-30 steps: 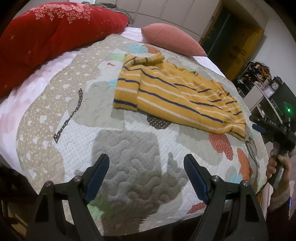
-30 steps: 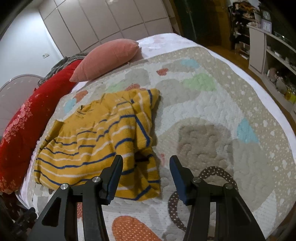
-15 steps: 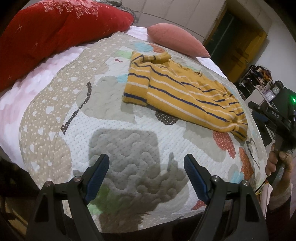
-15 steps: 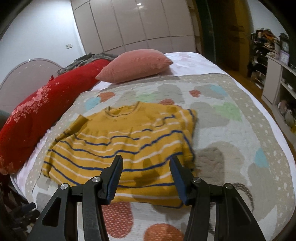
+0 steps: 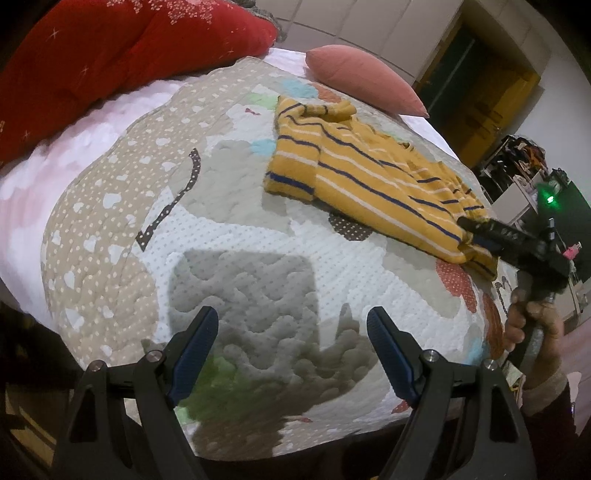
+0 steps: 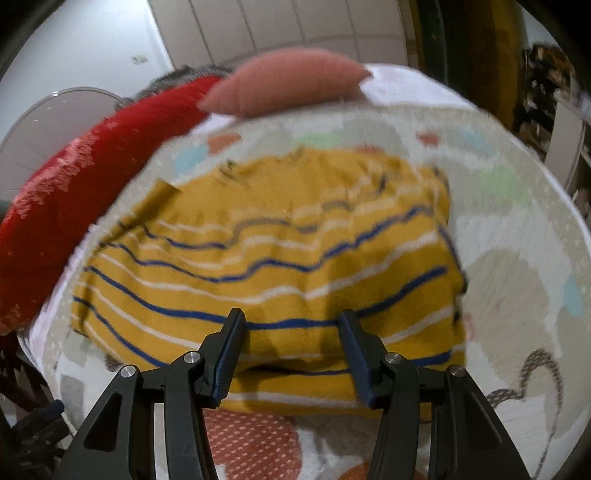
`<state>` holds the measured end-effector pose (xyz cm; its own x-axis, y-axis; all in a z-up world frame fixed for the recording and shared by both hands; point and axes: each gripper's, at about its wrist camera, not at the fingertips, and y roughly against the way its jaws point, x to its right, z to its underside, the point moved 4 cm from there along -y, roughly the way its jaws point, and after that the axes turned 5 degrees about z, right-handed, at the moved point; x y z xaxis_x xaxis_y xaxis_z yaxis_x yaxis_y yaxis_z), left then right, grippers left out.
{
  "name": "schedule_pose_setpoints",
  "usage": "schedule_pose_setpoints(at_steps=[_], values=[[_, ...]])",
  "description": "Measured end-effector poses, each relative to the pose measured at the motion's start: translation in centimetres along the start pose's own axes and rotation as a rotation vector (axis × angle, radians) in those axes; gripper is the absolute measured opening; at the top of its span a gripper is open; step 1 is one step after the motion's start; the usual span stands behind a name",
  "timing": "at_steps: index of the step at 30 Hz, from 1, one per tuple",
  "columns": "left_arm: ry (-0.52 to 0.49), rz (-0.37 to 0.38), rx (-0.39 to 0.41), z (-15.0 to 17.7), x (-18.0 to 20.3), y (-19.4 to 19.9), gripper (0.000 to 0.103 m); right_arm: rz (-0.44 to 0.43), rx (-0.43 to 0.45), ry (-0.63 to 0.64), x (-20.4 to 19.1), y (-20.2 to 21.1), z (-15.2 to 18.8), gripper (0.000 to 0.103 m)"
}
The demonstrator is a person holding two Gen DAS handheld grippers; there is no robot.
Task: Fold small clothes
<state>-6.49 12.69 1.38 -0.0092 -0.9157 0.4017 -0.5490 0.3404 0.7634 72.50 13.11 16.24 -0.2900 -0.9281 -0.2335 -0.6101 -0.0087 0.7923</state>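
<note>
A yellow sweater (image 5: 369, 177) with blue and white stripes lies on the patterned quilt (image 5: 240, 229), one sleeve folded over its body. My left gripper (image 5: 291, 317) is open over bare quilt, well short of the sweater, with nothing between its fingers. My right gripper (image 5: 467, 230), held by a hand (image 5: 532, 321), reaches the sweater's near right corner. In the blurred right wrist view the sweater (image 6: 280, 229) fills the middle. There the right gripper (image 6: 291, 321) is open just above the bottom hem, its pads apart from the cloth.
A red cushion (image 5: 110, 48) and a pink pillow (image 5: 362, 77) lie at the head of the bed. Cluttered shelves (image 5: 517, 170) stand beyond the bed's right side. Wardrobe doors (image 6: 258, 29) line the back wall. The quilt's edge drops off just below my left gripper.
The right gripper has swung from the sweater's side to over its bottom hem and come closer. In the left wrist view it now reaches over the sweater's corner. The left gripper barely moved.
</note>
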Motion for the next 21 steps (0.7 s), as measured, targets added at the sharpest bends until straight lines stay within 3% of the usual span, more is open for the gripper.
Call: schedule_pose_setpoints(at_steps=[4,11,17,21], values=[[0.014,0.0,0.003,0.0,-0.6,0.1,0.082,-0.019,-0.011,-0.022,0.6,-0.9,0.4,0.059],[0.014,0.012,0.009,0.3,-0.9,0.4,0.082,0.03,-0.025,0.02,-0.3,-0.5,0.0,0.062],[0.001,-0.001,0.025,0.5,-1.4,1.0,0.082,0.008,0.1,0.001,-1.7,3.0,-1.6,0.063],[0.011,-0.004,0.023,0.7,-1.9,1.2,0.082,0.004,0.091,0.024,-3.4,2.2,-2.5,0.065]])
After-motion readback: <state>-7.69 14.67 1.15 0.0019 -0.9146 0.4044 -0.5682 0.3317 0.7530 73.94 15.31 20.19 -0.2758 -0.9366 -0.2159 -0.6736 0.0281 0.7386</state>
